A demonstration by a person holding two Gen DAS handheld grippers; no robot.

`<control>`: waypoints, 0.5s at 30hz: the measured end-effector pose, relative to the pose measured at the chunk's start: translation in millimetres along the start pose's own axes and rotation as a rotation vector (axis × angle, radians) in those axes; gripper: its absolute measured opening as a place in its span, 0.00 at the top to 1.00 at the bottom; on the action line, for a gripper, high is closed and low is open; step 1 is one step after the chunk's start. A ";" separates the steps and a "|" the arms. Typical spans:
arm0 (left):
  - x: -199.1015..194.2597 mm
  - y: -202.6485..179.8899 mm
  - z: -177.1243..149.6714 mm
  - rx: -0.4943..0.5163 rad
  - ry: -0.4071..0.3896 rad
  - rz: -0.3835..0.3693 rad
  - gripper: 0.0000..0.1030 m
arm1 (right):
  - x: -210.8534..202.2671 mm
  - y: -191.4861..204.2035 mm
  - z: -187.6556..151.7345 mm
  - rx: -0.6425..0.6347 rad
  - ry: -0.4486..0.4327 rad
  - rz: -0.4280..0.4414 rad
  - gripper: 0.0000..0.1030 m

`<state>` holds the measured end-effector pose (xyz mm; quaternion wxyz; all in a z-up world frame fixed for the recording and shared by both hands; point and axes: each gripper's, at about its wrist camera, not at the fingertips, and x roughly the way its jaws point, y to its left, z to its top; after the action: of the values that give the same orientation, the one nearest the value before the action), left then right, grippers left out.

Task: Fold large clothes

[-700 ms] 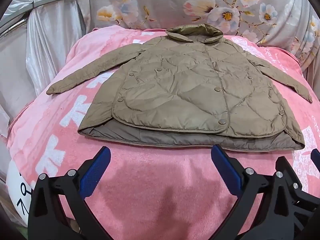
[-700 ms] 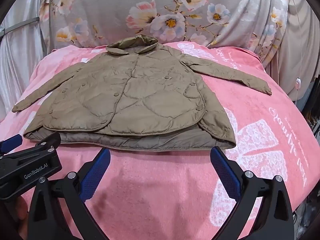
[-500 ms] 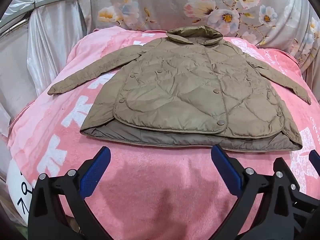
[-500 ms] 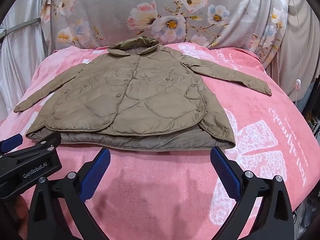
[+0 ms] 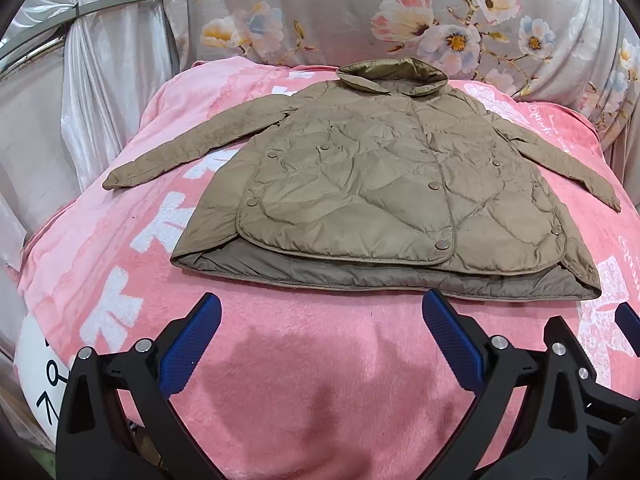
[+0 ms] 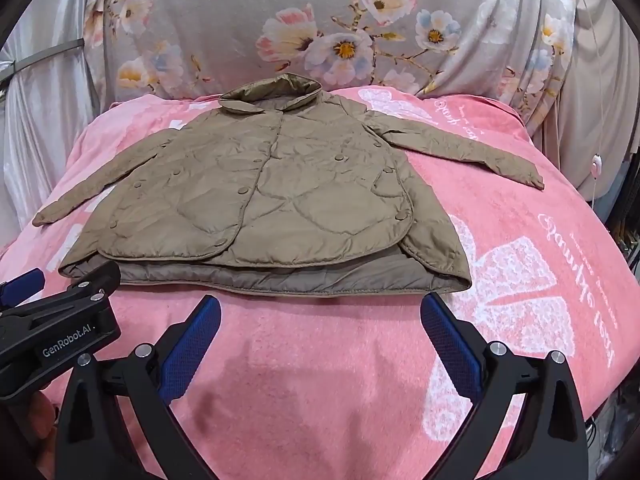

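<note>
Jacket point(image 5: 384, 196) lies flat, unfolded, on pink blanket point(image 5: 320, 380). Left hand-held gripper point(image 5: 320, 320) and right hand-held gripper point(image 6: 320, 320) both spread wide, empty. Next likely: grab sleeves at 9 and 3 o'clock.

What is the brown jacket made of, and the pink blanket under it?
The jacket looks like thin, slightly shiny woven fabric, probably nylon or polyester, puffed with padding: stitched wavy lines quilt it into pillowy sections. The pink blanket looks like soft fleece or plush: its surface is fuzzy and matte, with no visible weave.
</note>
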<state>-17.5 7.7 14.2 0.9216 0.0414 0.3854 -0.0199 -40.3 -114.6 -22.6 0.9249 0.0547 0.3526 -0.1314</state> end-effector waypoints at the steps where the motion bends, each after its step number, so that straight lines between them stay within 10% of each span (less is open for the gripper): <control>1: -0.6 -0.1 -0.2 -0.001 0.000 0.000 0.05 | -1.2 0.4 -0.3 0.000 0.000 0.001 0.05; 15: -15.1 14.1 2.0 -0.023 -0.013 -0.003 0.05 | -13.9 2.2 2.5 0.003 -0.011 0.018 0.05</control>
<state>-25.8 21.6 27.2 0.9245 0.0300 0.3797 -0.0171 -48.0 -110.1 -11.4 0.9280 0.0586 0.3466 -0.1237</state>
